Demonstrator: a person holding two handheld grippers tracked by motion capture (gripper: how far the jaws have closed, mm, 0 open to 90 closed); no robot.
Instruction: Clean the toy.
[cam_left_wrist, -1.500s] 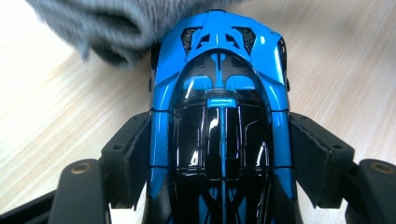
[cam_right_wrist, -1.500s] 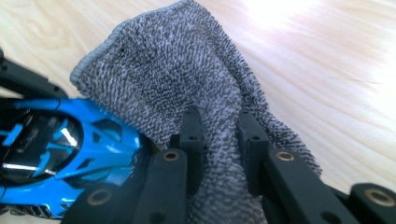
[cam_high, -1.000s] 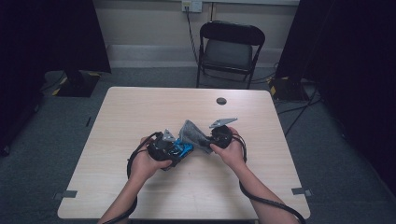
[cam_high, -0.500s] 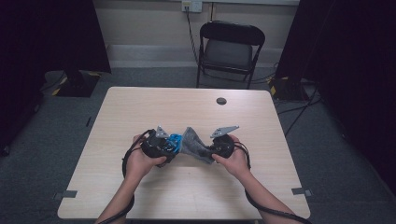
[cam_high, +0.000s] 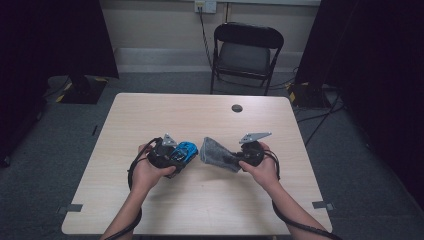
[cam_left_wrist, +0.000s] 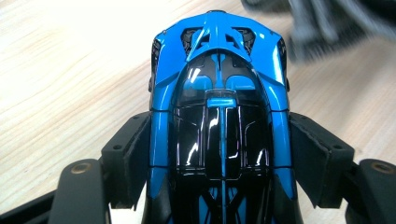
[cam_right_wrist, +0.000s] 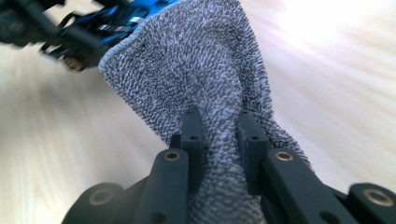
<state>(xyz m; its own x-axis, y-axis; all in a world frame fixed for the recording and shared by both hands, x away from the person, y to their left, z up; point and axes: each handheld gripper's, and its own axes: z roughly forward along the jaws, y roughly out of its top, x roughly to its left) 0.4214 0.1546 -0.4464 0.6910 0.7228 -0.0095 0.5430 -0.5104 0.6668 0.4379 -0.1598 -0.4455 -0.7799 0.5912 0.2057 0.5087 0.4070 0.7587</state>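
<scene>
A glossy blue and black toy car (cam_left_wrist: 219, 107) sits between the jaws of my left gripper (cam_left_wrist: 219, 158), whose pads press on both its flanks. In the high view the toy car (cam_high: 186, 150) points right from the left gripper (cam_high: 175, 155), left of the table's middle. My right gripper (cam_right_wrist: 219, 126) is shut on a bunched grey terry cloth (cam_right_wrist: 196, 70). From the right gripper (cam_high: 239, 161) in the high view, the cloth (cam_high: 215, 154) sticks out leftward toward the car, with a small gap between the two.
A small dark round disc (cam_high: 237, 108) lies near the far edge of the light wooden table (cam_high: 210, 210). A black folding chair (cam_high: 247, 52) stands behind the table. Cables trail from both grippers toward the person.
The two hands have drawn apart: the right gripper with the cloth moved right, away from the car. The cloth and car touched before; a gap lies between them now.
</scene>
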